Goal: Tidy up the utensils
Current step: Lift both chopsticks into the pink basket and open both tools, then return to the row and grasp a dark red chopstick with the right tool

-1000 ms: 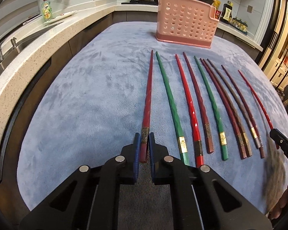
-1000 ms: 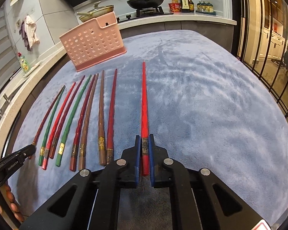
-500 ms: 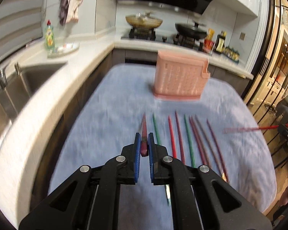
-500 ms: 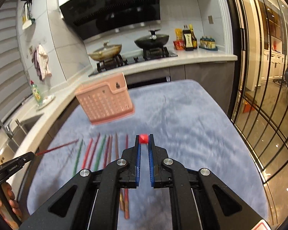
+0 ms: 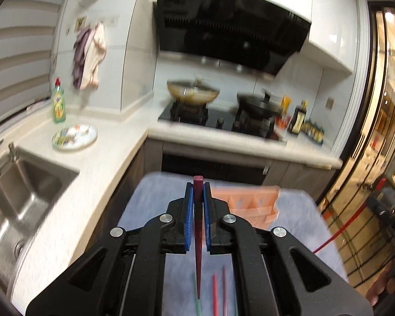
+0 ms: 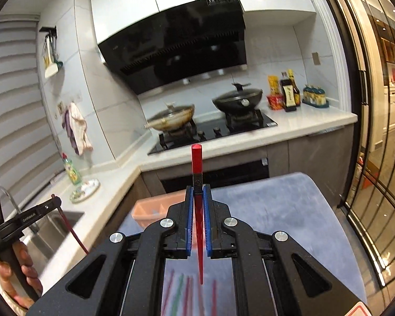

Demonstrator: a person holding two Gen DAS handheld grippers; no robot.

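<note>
Each hand-held gripper clamps one chopstick: left hand-held gripper (image 5: 197,197) a dark red chopstick (image 5: 198,239), right hand-held gripper (image 6: 198,200) a bright red chopstick (image 6: 197,168).

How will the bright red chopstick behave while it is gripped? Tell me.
Probably stiff: the bright red chopstick stays straight, hanging thin end down from the right gripper. Likely light. Its glossy, tapered shaft, clamped at one point, could pivot or slip.

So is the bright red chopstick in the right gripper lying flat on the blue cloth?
No, the right gripper holds the bright red chopstick upright, lifted.
</note>
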